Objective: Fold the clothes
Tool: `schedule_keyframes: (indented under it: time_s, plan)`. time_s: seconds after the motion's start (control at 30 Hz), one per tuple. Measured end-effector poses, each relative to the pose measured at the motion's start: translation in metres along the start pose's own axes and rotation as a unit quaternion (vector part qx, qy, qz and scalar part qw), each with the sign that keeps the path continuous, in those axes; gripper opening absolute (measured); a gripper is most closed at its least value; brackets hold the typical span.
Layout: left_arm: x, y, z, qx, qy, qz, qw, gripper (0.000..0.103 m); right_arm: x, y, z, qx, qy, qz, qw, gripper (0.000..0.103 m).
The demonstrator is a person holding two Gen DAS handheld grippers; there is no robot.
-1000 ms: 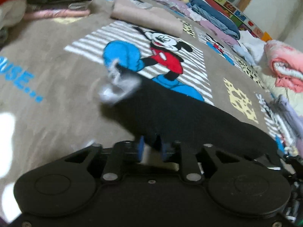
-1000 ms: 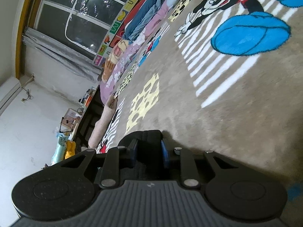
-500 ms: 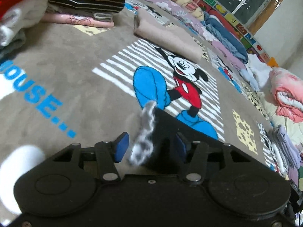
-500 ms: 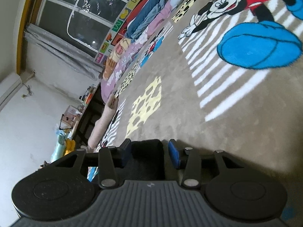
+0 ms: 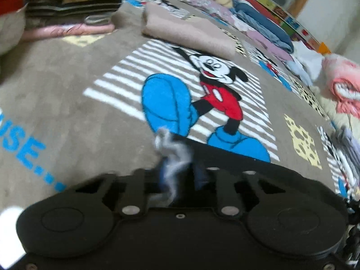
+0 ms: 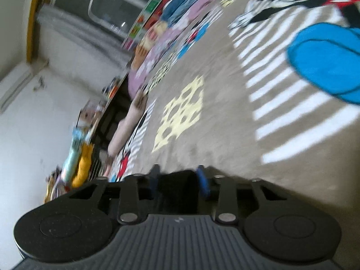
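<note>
A black garment (image 5: 229, 157) with a grey-white fuzzy trim (image 5: 174, 155) lies on the Mickey Mouse rug (image 5: 67, 103), stretching right from my left gripper (image 5: 180, 175). The left gripper's blue pads (image 5: 200, 176) stand a little apart around the trim and black cloth; the view is blurred. In the right wrist view my right gripper (image 6: 178, 182) has its blue pads (image 6: 203, 183) apart, with a fold of the black garment (image 6: 177, 187) between them.
A folded beige cloth (image 5: 189, 31) lies at the rug's far side. Stacks of folded clothes (image 5: 72, 11) sit at the far left. Pink blanket (image 5: 344, 90) and bedding (image 5: 258, 22) line the right and back. A wall and window (image 6: 94, 6) lie beyond.
Both grippers opened from a shut grip on the black garment. The left view has shifted back and the pads have come nearer together around the trim. The right view swung with blur.
</note>
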State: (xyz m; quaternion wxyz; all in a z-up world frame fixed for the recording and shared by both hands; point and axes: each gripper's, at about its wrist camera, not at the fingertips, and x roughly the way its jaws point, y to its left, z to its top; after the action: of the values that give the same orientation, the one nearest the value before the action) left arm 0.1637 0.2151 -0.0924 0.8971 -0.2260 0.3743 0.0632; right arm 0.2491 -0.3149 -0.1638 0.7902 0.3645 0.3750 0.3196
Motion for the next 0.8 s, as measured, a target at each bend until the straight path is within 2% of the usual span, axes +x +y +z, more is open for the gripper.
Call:
schedule_keyframes:
  time_s: [0.1, 0.23, 0.33, 0.4, 0.47, 0.5, 0.57, 0.63, 0.67, 0.7, 0.8]
  plan:
    - [-0.005, -0.011, 0.003, 0.028, -0.018, -0.004, 0.9994, 0.005, 0.0, 0.011, -0.002, -0.028, 0.011, 0.015, 0.999, 0.014]
    - [-0.026, -0.017, 0.009, 0.03, -0.083, -0.043, 0.9952, 0.005, -0.028, 0.016, 0.002, -0.04, -0.064, -0.003, 0.997, 0.008]
    - [-0.037, -0.013, 0.008, 0.017, -0.119, -0.069, 0.9904, 0.005, -0.049, 0.022, 0.001, -0.06, -0.107, 0.011, 0.992, 0.006]
    - [-0.033, -0.005, 0.004, 0.005, -0.107, -0.061, 0.9924, 0.005, -0.055, 0.028, -0.003, -0.075, -0.117, 0.009, 0.99, 0.006]
    - [-0.023, 0.004, -0.002, -0.006, -0.083, -0.051, 0.9952, 0.005, -0.056, 0.029, -0.005, -0.088, -0.124, -0.027, 0.988, 0.006]
    - [-0.018, 0.006, -0.006, -0.013, -0.068, -0.045, 0.9966, 0.005, -0.055, 0.029, -0.006, -0.093, -0.13, -0.055, 0.986, 0.01]
    - [-0.012, 0.011, -0.011, -0.028, -0.049, -0.037, 0.9977, 0.007, -0.051, 0.021, -0.003, -0.073, -0.122, -0.061, 0.988, 0.012]
    - [-0.009, 0.015, -0.016, -0.051, -0.041, -0.039, 0.9971, 0.018, -0.044, 0.009, -0.001, -0.039, -0.103, -0.048, 0.993, 0.033]
    - [-0.009, 0.016, -0.016, -0.058, -0.042, -0.042, 0.9965, 0.029, -0.04, 0.006, 0.0, -0.033, -0.093, -0.046, 0.994, 0.053]
    - [-0.009, 0.017, -0.016, -0.064, -0.042, -0.045, 0.9961, 0.033, -0.035, 0.006, 0.0, -0.034, -0.086, -0.049, 0.994, 0.059]
    - [-0.003, 0.012, -0.011, -0.048, -0.034, -0.037, 0.9976, 0.033, -0.021, 0.004, -0.002, -0.033, -0.053, -0.05, 0.997, 0.058]
